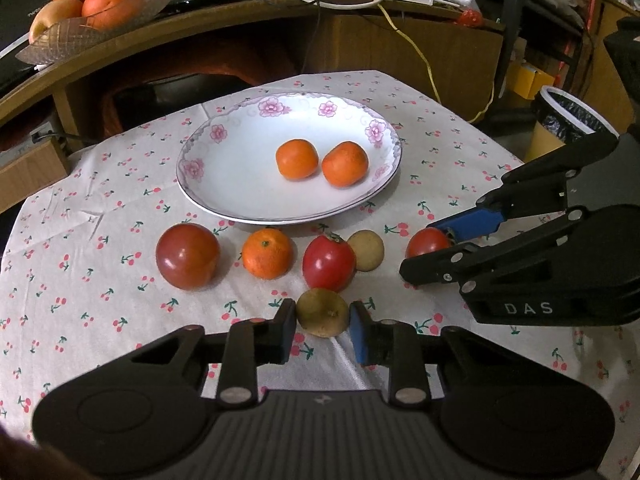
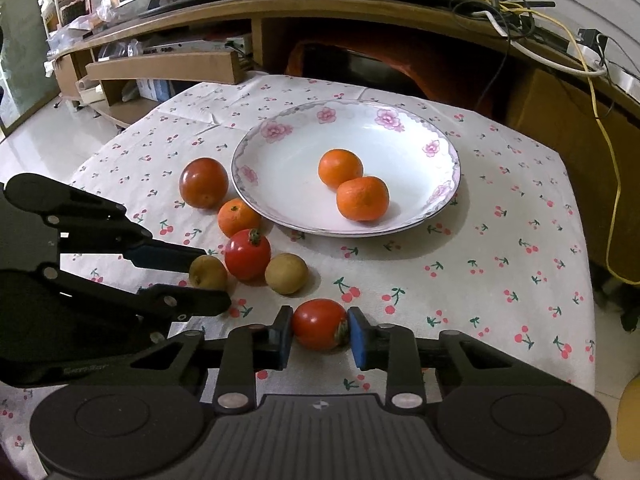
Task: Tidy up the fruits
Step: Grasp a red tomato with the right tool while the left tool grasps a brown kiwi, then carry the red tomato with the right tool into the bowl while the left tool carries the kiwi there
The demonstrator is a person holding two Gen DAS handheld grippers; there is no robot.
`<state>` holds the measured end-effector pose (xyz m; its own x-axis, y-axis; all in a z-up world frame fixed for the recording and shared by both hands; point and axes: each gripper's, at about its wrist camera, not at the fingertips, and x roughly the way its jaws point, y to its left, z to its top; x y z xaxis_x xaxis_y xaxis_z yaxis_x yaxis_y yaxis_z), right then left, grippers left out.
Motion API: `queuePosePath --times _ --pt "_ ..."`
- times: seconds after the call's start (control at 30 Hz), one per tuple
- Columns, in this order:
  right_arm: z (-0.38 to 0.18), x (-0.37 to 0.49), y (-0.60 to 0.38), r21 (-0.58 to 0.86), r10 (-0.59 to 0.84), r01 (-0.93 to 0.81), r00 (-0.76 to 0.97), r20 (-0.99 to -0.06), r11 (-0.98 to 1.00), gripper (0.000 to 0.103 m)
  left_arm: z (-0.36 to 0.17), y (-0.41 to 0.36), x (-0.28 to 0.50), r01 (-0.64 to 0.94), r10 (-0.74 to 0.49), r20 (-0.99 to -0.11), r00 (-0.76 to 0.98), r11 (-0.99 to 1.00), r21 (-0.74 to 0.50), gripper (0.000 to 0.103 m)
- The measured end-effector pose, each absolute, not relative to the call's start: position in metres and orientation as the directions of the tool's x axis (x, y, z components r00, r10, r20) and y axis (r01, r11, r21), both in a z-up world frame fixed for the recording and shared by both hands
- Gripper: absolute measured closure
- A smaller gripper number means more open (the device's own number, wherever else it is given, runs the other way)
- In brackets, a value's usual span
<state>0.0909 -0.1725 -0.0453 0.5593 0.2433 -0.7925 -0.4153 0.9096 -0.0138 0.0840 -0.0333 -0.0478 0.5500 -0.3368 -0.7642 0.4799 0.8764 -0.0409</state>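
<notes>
My left gripper (image 1: 323,322) is shut on a small brown-yellow fruit (image 1: 322,312) resting on the cherry-print cloth. My right gripper (image 2: 320,330) is shut on a small red tomato (image 2: 319,323), also on the cloth; in the left wrist view the same tomato (image 1: 427,241) shows between the right gripper (image 1: 434,246) fingers. A white flowered plate (image 1: 224,184) holds two mandarins (image 1: 297,159) (image 1: 344,163). In front of the plate lie a large tomato (image 1: 187,255), a mandarin (image 1: 267,253), a red tomato (image 1: 329,263) and a second brown fruit (image 1: 366,250).
Behind the table runs a wooden desk (image 1: 248,20) with cables and a glass dish of oranges (image 1: 86,4). A lined bin (image 1: 568,114) stands at the right. The table edge (image 2: 588,320) drops off on the right side.
</notes>
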Motion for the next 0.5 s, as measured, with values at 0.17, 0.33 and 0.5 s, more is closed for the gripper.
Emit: queuePosePath --times 0.17,0.33,0.5 --pt "-0.039 0.088 -0.173 -0.003 0.258 -0.420 0.562 -0.786 0.907 0.074 -0.042 -0.031 0.080 0.491 -0.346 -0.757 0.554 0.870 -0.038 0.069" --pt "-0.042 0.082 -0.171 -0.008 0.260 -0.435 0.553 -0.791 0.900 0.074 -0.047 -0.027 0.076 0.485 -0.323 -0.768 0.554 0.875 -0.018 0.069" --pt "-0.046 0.080 -0.169 -0.027 0.252 -0.448 0.552 -0.795 0.894 0.069 -0.049 -0.026 0.076 0.488 -0.325 -0.768 0.552 0.873 -0.019 0.069"
